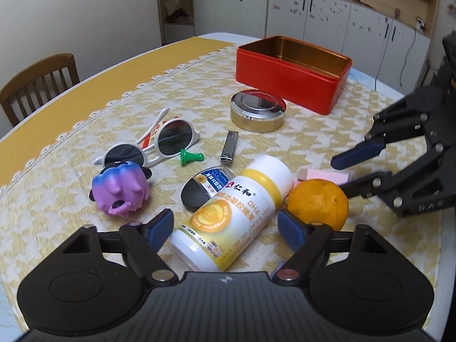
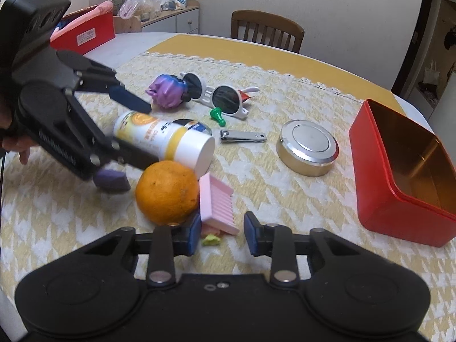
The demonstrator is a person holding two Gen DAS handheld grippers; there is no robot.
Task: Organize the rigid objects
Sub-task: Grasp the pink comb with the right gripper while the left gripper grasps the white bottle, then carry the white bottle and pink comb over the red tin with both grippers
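left gripper (image 1: 225,225) wide around white-and-yellow plastic bottle (image 1: 230,216) | right gripper (image 2: 219,233) open at pink ridged block (image 2: 216,205) beside bottle

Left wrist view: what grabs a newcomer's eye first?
The white-and-yellow bottle lying on its side between the open left tongs, with the orange touching its cap end. Behind them, the open red tin stands at the far side of the table, apart from the clutter.
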